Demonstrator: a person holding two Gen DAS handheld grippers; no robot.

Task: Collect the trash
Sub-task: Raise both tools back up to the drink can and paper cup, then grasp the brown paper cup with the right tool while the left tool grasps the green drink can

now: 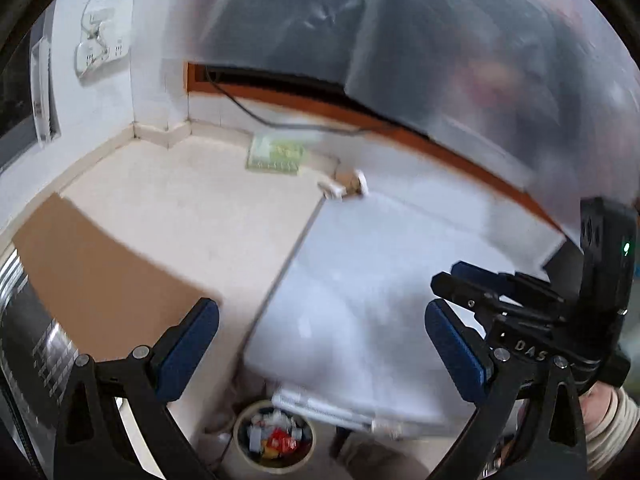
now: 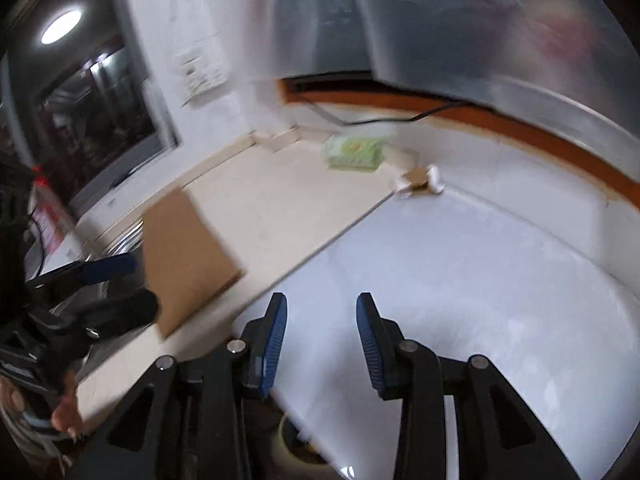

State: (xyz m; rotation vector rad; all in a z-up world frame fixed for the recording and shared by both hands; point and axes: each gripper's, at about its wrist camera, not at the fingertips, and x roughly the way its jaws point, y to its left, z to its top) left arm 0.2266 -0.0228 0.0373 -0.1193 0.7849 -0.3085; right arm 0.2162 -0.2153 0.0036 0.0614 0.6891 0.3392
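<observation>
Both the left gripper and the right gripper are held with jaws apart and nothing between them. The trash-filled bin is seen below, beside the white table.

lighting: even, cool indoor light; round ceiling lamp reflected as glare in a dark window pane. image quality: motion blur across both views, heaviest on the translucent plastic sheet at top. strong fisheye bending and black vignette at the edges; soft shadows only.
</observation>
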